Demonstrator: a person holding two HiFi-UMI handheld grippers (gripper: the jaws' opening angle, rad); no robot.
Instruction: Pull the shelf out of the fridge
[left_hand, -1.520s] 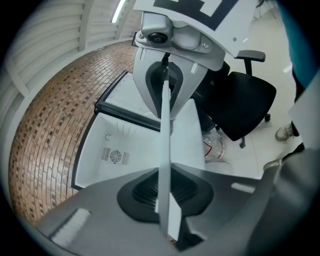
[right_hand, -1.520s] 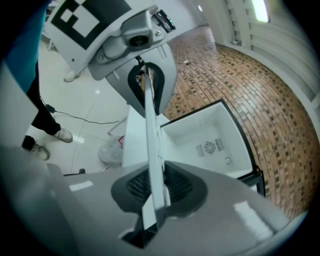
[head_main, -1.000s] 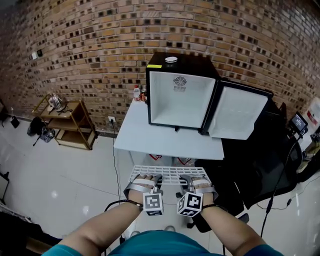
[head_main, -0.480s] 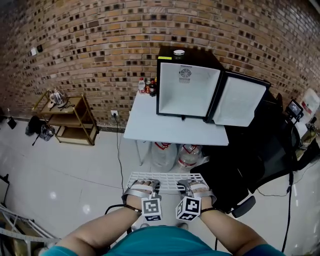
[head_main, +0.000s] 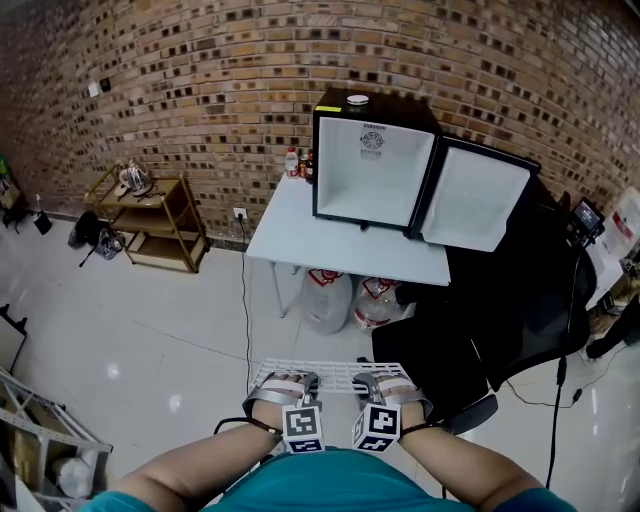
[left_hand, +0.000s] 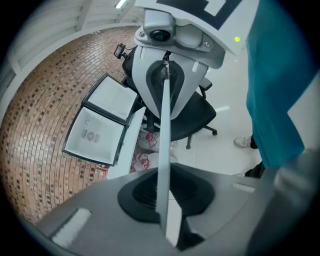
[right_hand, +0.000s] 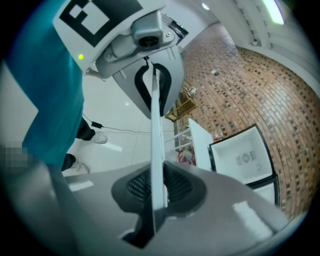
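Though well clear of the fridge, not home free yet. Head view first: white wire shelf hanging roughly level in mid-air just in front of the body, over the floor, well apart from the table and the open fridge door. Carried by its near edge only, left gripper and right gripper side by side near the middle, so plenty of shelf sticking out ahead of the grip. Biggest worry imo: far edge sagging and levering that thin rim out of the grip, then a drop onto the floor. Could also twist loose with one hand dipping lower than the other. Worth watching the office chair off to the right too, easy to clip with a corner on a careless swing.

Left gripper view next: shelf edge-on, just a thin white strip running straight through the claw and on toward the other gripper at the far end. Nearly shut, black pads pinching the strip from both sides, no visible gap. Looks like a solid hold, but on very little rim.

Right gripper view: same story mirrored. Closed down tight on the shelf, strip sandwiched between the pads, nothing else in the claw. Fridge way off in the background, open.
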